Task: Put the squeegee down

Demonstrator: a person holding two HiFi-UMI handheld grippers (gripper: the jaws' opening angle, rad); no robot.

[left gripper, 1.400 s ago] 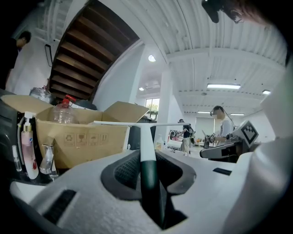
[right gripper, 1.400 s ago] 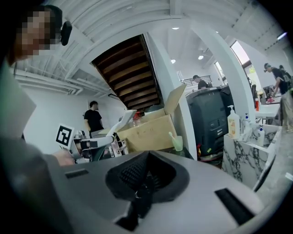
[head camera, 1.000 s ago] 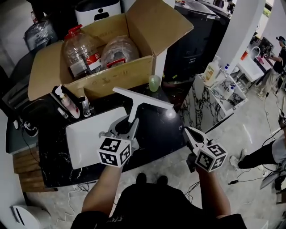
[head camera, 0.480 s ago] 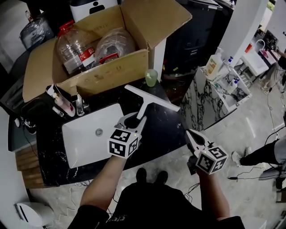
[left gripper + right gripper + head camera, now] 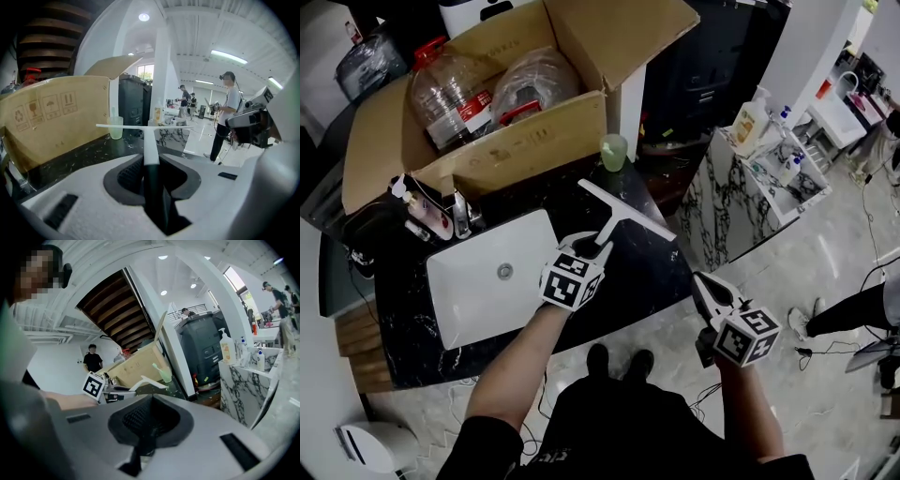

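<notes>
1. Head view: the black table (image 5: 642, 277) sits under the squeegee (image 5: 625, 210), which is held just over it.
2. Left gripper (image 5: 598, 247) jaws clamp its handle; I'd say next comes setting it down and letting go.
3. Right gripper (image 5: 703, 284) jaws are closed and empty.

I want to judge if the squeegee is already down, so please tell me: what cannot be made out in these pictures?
1. Head view: whether the squeegee blade touches the countertop; the steep angle from above hides any gap.
2. Head view and left gripper view: the handle's end, covered by the left gripper.
3. Head view: the labels of the bottles on the marble stand, too small.
</notes>
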